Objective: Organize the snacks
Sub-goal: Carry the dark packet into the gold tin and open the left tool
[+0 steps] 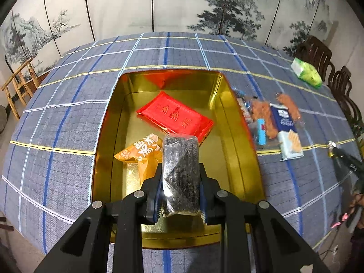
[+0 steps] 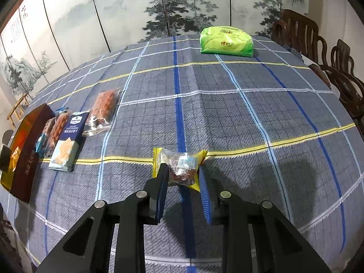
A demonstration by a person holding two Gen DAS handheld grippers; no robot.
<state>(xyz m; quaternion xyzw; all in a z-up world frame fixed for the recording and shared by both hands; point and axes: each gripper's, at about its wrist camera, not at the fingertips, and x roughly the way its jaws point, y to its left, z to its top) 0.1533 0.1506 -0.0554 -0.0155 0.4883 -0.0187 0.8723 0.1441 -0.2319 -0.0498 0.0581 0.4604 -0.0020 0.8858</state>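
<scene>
My left gripper (image 1: 180, 177) is shut on a clear packet of black seeds (image 1: 180, 175) and holds it over the open gold tin (image 1: 236, 122). In the tin lie a red packet (image 1: 175, 116) and an orange packet (image 1: 141, 154). My right gripper (image 2: 183, 176) is shut on a yellow-edged snack packet (image 2: 180, 166), low over the checked tablecloth (image 2: 227, 113). The tin's dark side (image 2: 25, 159) shows at the left edge of the right wrist view.
Right of the tin lie a blue cracker pack (image 1: 287, 132) (image 2: 67, 142), clear packets of reddish snacks (image 2: 102, 111) (image 1: 261, 116) and small blue wrappers. A green tissue pack (image 2: 226, 41) (image 1: 306, 72) sits at the far edge. Dark chairs (image 2: 341, 72) stand at right.
</scene>
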